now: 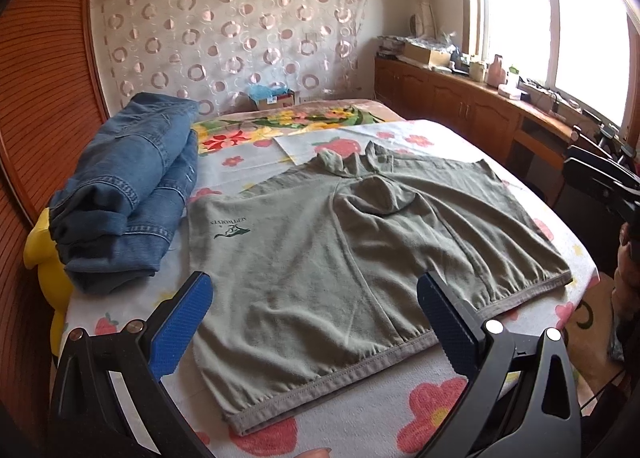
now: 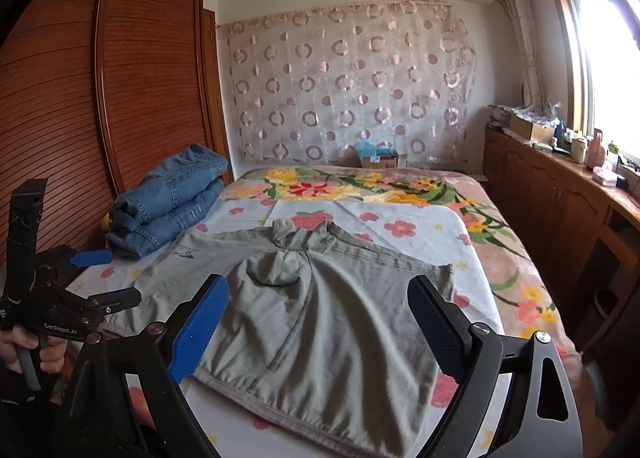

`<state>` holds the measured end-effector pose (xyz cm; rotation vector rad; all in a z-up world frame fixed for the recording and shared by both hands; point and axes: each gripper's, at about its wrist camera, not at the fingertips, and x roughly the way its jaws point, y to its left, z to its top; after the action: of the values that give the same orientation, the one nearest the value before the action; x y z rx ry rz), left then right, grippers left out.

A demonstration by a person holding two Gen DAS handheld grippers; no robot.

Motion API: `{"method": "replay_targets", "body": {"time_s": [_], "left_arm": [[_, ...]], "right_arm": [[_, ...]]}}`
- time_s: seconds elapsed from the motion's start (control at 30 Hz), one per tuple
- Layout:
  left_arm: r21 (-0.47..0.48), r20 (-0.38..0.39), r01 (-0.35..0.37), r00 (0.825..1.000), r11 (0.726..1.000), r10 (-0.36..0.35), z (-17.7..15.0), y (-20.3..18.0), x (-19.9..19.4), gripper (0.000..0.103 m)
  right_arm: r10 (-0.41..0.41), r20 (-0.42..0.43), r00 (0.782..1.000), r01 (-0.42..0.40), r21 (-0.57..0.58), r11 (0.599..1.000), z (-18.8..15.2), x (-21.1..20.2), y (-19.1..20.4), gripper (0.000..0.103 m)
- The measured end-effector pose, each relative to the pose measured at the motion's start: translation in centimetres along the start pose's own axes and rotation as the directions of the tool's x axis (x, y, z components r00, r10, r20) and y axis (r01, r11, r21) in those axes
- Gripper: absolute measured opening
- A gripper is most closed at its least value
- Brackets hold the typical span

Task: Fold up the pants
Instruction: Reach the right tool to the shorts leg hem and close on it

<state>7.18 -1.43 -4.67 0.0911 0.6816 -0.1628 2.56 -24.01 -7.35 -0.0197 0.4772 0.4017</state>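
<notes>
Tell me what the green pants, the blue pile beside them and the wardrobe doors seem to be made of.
Pants: soft matte cloth, probably brushed cotton or fleece; it looks fuzzy, with a gathered waistband. Pile: denim, faded blue with contrast stitched seams. Wardrobe doors: reddish wood or veneer, semi-gloss, with fine horizontal ribs.

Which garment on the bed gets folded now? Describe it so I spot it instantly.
On the floral bed, look at the near middle: the grey-green shorts spread flat, waistband nearest. Unlike the folded blue jeans stacked by the wardrobe, they are unfolded and carry a small dark logo.
</notes>
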Motion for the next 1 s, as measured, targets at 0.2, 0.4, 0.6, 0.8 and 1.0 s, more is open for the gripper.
{"method": "replay_targets", "body": {"time_s": [0.2,0.4,0.6,0.8,1.0], "left_arm": [[0.016,-0.028,0.012,1.000,1.000,-0.012,-0.1,0.1,1.5,0.102],[0.003,-0.075,0.027,0.997,1.000,-0.026,-0.7,0.8,3.3,0.102],[-0.030,-0.123,0.040,0.991,0.999,-0.043,-2.0,1.4,4.7,0.102],[-0.042,-0.156,0.043,0.987,0.998,-0.049,-2.9,1.9,5.5,0.102],[-0.052,-0.165,0.039,0.985,0.998,-0.047,-3.2,2.2,5.6,0.102]], "right_arm": [[-0.020,-0.098,0.995,0.021,0.014,1.000,0.4,2.4,-2.8,0.082],[-0.048,-0.207,0.977,0.057,0.039,0.998,2.0,5.8,-7.1,0.064],[-0.056,-0.309,0.950,0.100,0.129,0.987,3.6,9.3,-11.4,0.046],[-0.047,-0.384,0.922,0.120,0.168,0.979,5.1,11.8,-12.6,0.035],[-0.044,-0.391,0.919,0.108,0.142,0.984,6.1,11.5,-12.5,0.010]]}}
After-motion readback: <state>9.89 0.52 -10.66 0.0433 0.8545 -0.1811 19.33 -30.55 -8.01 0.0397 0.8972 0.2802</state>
